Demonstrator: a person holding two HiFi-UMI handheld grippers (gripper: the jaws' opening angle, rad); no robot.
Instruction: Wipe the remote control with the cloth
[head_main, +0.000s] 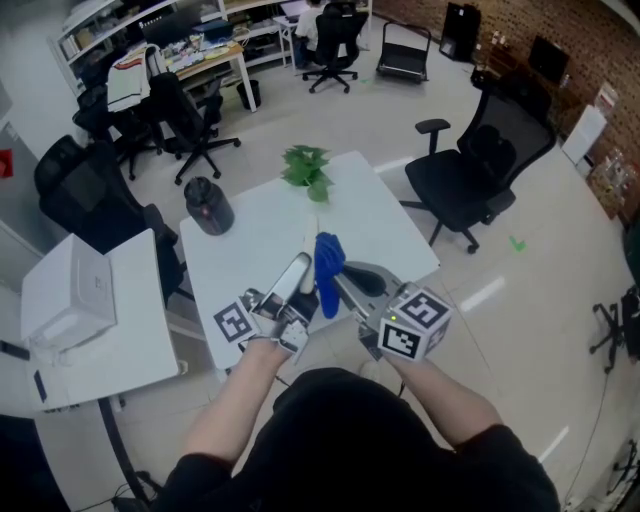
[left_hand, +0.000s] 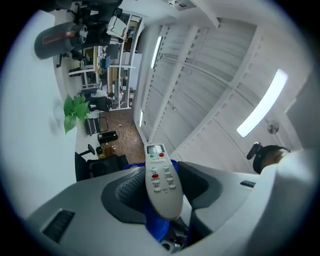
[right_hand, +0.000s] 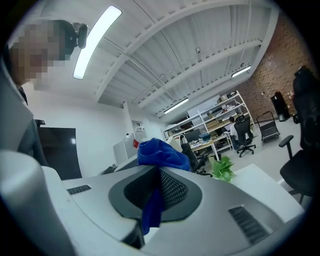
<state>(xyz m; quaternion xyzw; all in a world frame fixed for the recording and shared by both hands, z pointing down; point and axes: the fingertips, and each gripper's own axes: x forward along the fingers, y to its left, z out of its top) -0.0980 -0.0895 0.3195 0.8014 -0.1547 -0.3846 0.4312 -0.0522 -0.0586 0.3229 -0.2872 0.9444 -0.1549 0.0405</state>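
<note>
Head view, remote control (head_main: 294, 277) indistinct, clamped in left gripper (left_hand: 162, 172) jaws, right gripper (right_hand: 158, 176) jaws pinching cloth (head_main: 328, 262)

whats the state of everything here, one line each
remote, off the table, buttons facing the left claw's camera
cloth, bunched, blue, raised beside the remote
left claw, shut on remote
right claw, shut on cloth
plant, at the table's far edge
container, dark, upright on the table
table, white, holds only the plant and container
</note>
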